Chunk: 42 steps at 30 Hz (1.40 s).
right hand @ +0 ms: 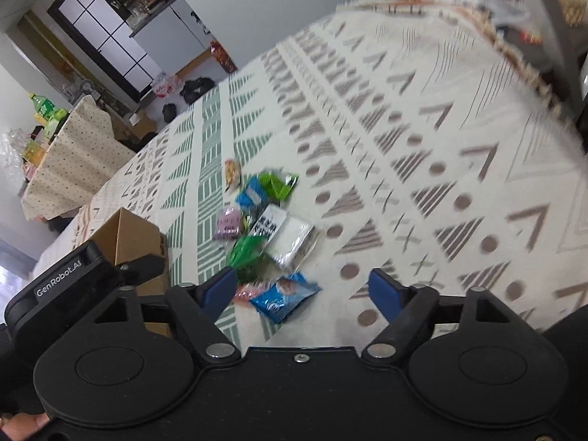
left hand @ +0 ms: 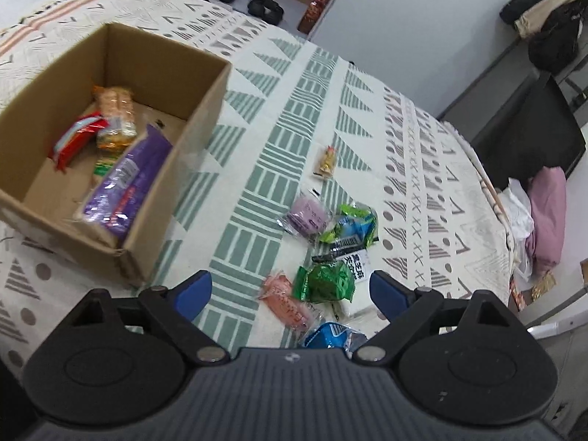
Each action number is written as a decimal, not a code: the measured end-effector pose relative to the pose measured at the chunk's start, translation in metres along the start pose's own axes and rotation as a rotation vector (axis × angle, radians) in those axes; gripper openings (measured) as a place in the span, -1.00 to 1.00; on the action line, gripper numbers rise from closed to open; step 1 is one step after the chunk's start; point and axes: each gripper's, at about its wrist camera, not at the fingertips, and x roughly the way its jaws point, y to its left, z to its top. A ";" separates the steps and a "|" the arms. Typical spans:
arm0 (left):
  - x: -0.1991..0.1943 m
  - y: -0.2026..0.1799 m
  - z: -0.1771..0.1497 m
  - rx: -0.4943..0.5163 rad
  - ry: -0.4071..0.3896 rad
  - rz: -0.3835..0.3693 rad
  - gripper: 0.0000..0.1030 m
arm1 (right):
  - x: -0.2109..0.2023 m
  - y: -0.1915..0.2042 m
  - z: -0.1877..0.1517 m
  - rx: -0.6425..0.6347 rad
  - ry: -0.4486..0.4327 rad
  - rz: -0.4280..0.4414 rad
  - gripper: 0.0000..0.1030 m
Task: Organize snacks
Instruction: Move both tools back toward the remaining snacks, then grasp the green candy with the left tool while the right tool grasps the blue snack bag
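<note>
A cardboard box (left hand: pixel 205 110) stands open at the left on the patterned cloth; it holds a purple pack (left hand: pixel 125 183), a red pack (left hand: pixel 77 136) and an orange pack (left hand: pixel 115 114). Loose snacks lie to its right: a green pack (left hand: pixel 325 281), a pink pack (left hand: pixel 284 303), a lilac pack (left hand: pixel 307 215), a blue pack (left hand: pixel 330 336) and a small gold one (left hand: pixel 326 161). My left gripper (left hand: pixel 290 292) is open and empty above the pink and green packs. My right gripper (right hand: pixel 303 288) is open and empty above the blue pack (right hand: pixel 284 296); the box (right hand: pixel 126 235) is at its left.
The bed's right edge (left hand: pixel 492 198) drops to a floor with a black chair (left hand: pixel 529 136) and pink fabric (left hand: pixel 549 217). Shoes (left hand: pixel 264 5) lie beyond the far edge. A white pack (right hand: pixel 294 239) lies among the loose snacks. A covered table with bottles (right hand: pixel 47 117) stands at the far left.
</note>
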 end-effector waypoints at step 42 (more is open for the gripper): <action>0.028 -0.025 0.002 0.049 0.043 0.009 -0.35 | 0.057 -0.012 0.004 0.127 0.104 0.009 -0.42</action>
